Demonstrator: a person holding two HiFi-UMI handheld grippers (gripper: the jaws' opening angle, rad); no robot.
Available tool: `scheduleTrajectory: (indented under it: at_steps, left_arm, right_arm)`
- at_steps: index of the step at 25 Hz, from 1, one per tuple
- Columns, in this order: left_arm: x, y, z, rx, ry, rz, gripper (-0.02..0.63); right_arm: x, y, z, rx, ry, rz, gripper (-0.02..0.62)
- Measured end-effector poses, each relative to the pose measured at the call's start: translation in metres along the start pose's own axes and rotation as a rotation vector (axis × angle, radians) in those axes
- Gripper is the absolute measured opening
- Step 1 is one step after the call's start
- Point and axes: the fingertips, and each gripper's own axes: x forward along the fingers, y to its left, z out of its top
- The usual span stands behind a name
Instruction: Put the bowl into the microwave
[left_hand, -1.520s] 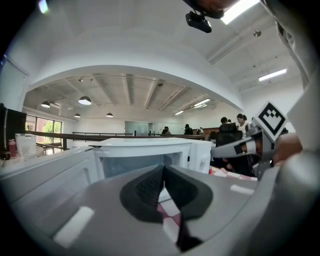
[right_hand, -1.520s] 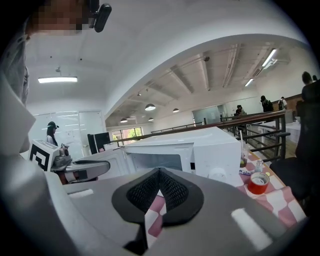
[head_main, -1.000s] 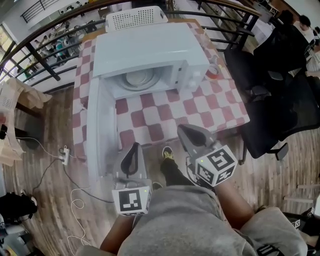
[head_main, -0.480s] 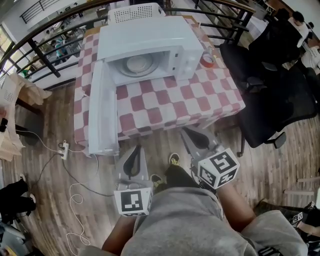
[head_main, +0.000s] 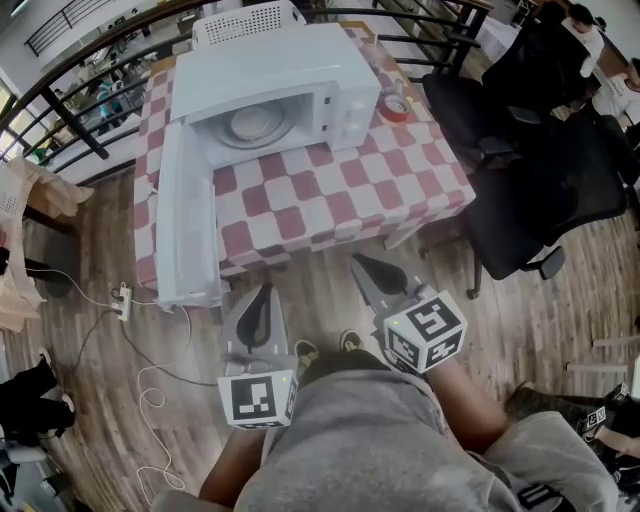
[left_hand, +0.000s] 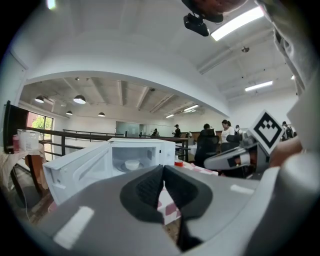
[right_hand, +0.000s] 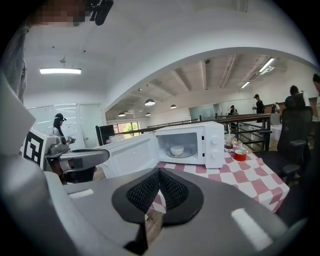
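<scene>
Bowl (head_main: 250, 122) is seen inside the microwave (head_main: 275, 65), sat on the turntable approx. mid-cavity, well back from the opening. The placing itself is judged done. The door (head_main: 185, 225) is swung fully open at the left and juts out past the near-left edge of the checked worktop (head_main: 330, 190).

To the right of the microwave, a small red-rimmed item (head_main: 394, 107) is set just beside it. A white basket (head_main: 245, 20) is tucked at the far side.

Left gripper (head_main: 262, 300) and right gripper (head_main: 368, 270) are both clenched w/ pads met and nothing between them. They are held low by the person's body, over the wood floor and well apart from the worktop.

If anything is left, it's prob. the door. It would best be pushed on its outer face, near the free edge, w/ the left gripper kept clenched. A slow swing is advised so the microwave isn't shoved across the cloth. The bowl is judged clear of the door's path.
</scene>
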Motion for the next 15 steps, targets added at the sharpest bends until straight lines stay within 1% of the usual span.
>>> scheduleTrajectory:
  at_steps: [5, 15]
  left_arm:
    - [0.001, -0.002, 0.000, -0.004, -0.008, -0.003, 0.011]
    - [-0.004, 0.004, -0.001, -0.023, -0.011, -0.007, 0.011]
  right_arm:
    - [-0.005, -0.005, 0.001, -0.002, -0.004, -0.016, -0.002]
    - [-0.003, 0.008, 0.000, -0.018, -0.005, -0.015, -0.002]
